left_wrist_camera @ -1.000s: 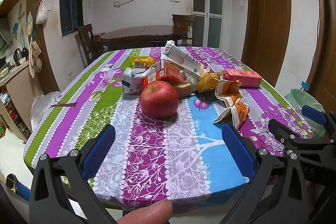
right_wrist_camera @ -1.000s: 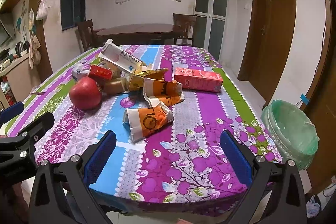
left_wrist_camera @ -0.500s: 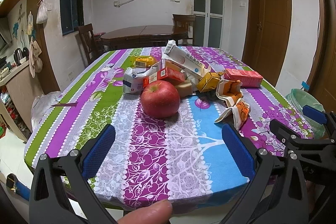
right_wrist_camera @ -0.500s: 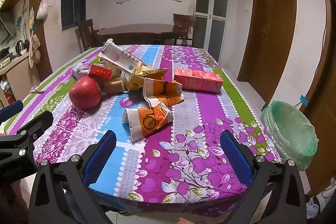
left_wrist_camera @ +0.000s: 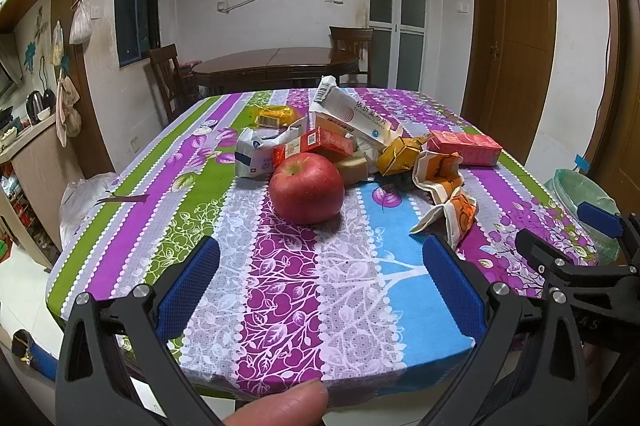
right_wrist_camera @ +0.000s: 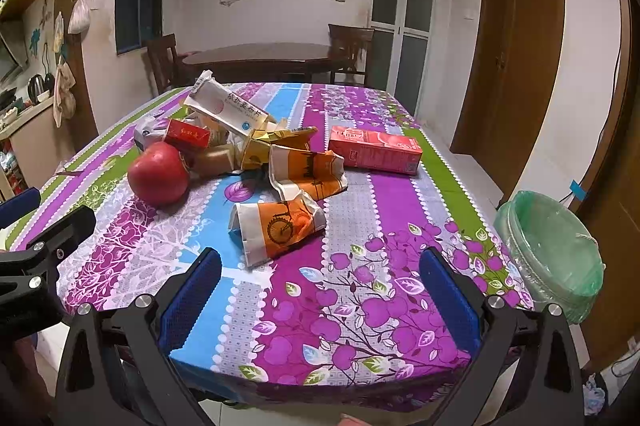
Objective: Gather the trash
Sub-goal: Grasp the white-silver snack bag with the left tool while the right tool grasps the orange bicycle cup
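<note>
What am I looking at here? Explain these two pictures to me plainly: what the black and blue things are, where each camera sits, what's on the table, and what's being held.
There is no robot. A person holds a hand tool in each hand, each with a two-fingered claw and a wide-angle camera looking forward along its fingers. One picture comes from the left claw, the other from the right claw. The blue pieces are finger pads.

Both claws are open and hold nothing. They hover at the near edge of a table with a flowered cloth.

On it lie a red apple, crumpled orange paper cups, a red carton, a white box and other wrappers. A green-lined bin stands on the floor to the right.
</note>
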{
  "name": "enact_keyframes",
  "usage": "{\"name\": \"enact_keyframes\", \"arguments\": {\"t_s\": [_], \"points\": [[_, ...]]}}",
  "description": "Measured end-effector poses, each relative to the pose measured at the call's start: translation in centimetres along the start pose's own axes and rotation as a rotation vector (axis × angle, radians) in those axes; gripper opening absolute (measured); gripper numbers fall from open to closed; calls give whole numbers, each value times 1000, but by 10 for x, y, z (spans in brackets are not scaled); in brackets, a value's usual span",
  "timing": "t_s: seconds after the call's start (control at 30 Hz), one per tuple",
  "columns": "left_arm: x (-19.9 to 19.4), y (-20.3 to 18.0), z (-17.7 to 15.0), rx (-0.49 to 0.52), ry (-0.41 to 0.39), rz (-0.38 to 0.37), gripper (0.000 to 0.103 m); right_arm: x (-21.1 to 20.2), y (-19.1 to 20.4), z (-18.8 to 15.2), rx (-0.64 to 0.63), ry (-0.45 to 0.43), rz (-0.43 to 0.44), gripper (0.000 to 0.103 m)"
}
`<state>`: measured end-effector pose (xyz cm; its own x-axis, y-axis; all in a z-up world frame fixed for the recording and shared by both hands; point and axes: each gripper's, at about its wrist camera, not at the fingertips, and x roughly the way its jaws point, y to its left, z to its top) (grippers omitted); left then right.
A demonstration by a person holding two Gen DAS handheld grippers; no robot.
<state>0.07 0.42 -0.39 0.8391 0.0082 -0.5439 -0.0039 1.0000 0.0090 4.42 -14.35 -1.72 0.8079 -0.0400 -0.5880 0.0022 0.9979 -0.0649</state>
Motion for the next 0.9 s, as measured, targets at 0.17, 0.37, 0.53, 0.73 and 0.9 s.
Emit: {"name": "enact_keyframes", "arguments": {"t_s": [0.17, 0.37, 0.53, 0.73, 0.9], "points": [[2, 2, 1, -1, 6, -2, 98, 2, -1, -1, -4, 5, -6, 99], [10, 7, 3, -3, 22, -7, 98, 7, -5, -3, 7, 13, -3, 99], [30, 25, 11, 45, 25, 38, 98, 10, -15, -1, 11, -24, 118, 99], [74, 59, 36, 100, 113, 8, 98, 27, -25, 0, -3, 19, 161, 99], [115, 73, 65, 197, 151, -71, 98, 45, -28, 5, 3, 33, 220, 99]]}}
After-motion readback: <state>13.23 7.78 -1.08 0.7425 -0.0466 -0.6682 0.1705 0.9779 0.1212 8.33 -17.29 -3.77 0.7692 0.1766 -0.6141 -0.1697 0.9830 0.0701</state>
